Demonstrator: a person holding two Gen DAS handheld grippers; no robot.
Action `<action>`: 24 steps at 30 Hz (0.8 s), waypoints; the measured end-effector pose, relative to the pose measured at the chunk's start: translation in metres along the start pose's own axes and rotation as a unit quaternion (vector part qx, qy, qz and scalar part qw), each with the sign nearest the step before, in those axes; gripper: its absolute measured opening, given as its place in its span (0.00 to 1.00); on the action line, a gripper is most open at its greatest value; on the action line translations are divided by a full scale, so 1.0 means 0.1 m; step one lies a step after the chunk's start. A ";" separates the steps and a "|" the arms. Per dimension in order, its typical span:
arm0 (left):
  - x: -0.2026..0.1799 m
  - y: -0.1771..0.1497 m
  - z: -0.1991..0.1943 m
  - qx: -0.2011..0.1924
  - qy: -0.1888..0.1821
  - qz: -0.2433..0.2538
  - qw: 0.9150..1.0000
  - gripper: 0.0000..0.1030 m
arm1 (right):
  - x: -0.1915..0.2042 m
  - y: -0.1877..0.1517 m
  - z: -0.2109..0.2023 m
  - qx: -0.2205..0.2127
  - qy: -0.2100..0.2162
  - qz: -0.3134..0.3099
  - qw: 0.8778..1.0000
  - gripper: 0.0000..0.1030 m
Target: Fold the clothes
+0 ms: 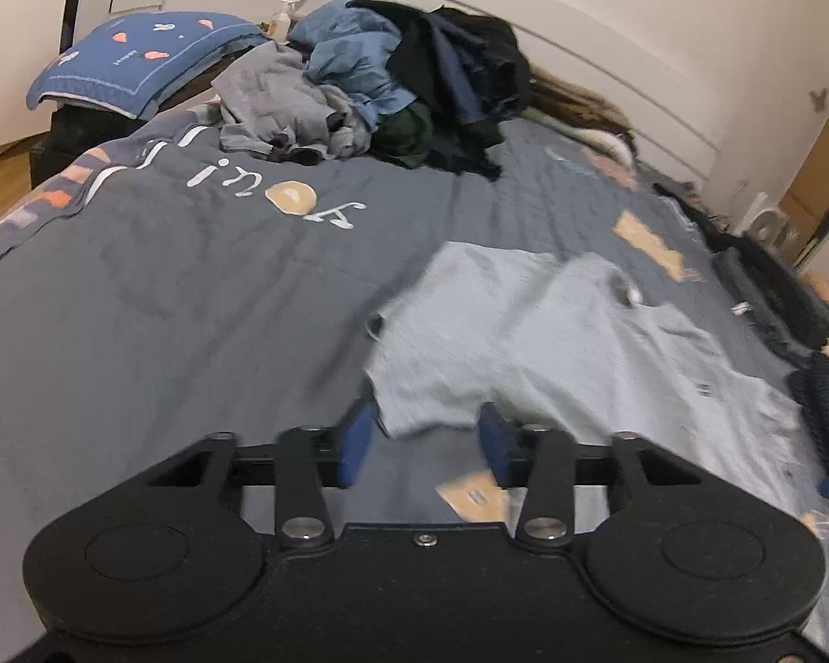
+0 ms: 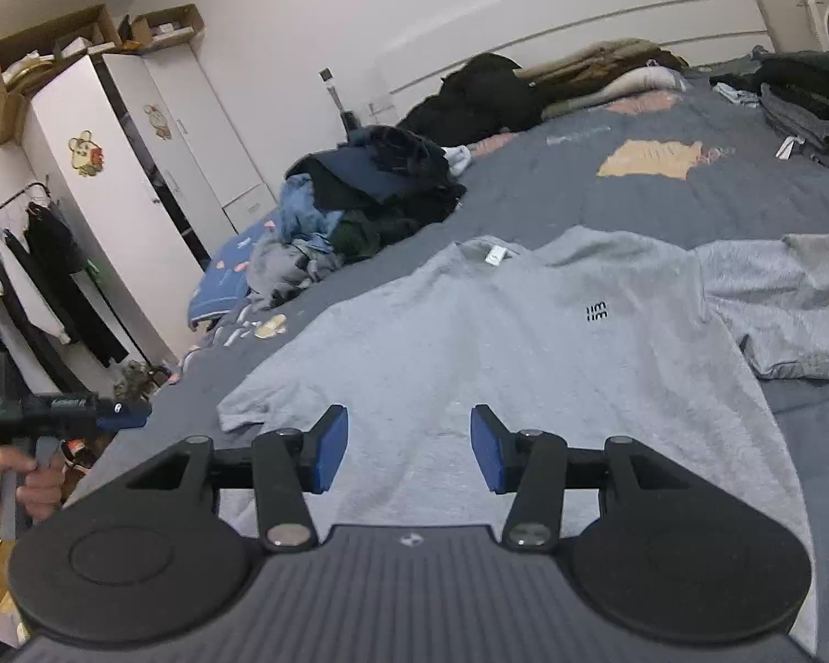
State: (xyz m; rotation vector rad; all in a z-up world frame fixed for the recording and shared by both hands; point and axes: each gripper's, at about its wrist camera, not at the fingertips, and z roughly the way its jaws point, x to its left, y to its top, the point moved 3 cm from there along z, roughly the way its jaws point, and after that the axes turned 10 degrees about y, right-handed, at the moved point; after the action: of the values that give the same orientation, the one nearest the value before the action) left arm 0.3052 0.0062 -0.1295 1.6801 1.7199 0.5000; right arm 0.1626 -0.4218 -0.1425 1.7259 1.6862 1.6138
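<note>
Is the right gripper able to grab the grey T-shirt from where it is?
Probably yes. The right gripper has its jaws open right over the grey T-shirt, which lies flat on the bed with nothing between them.

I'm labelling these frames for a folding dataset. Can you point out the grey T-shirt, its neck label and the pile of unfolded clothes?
grey T-shirt (image 2: 470, 342): right wrist view, middle of the chest.
neck label (image 2: 494, 257): right wrist view, white tag inside the collar.
pile of unfolded clothes (image 1: 370, 83): left wrist view, blue garment mid-pile.
</note>
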 end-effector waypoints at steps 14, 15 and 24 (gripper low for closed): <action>0.20 0.42 1.13 0.059 -0.034 -0.087 0.994 0.28 | 0.10 0.02 0.33 -0.011 0.015 -0.007 1.000 0.47; 0.21 0.42 1.19 0.062 -0.036 -0.092 0.993 0.28 | 0.09 0.01 0.35 -0.008 0.011 -0.008 1.000 0.47; 0.29 0.44 1.42 0.049 -0.052 -0.126 0.990 0.04 | 0.05 -0.06 0.48 0.005 0.011 -0.012 1.000 0.47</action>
State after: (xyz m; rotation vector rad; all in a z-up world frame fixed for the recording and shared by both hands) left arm 0.4365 0.0135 -0.2048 1.4986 1.8705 0.2105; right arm 0.1956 -0.3919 -0.1616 1.6921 1.7200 1.6235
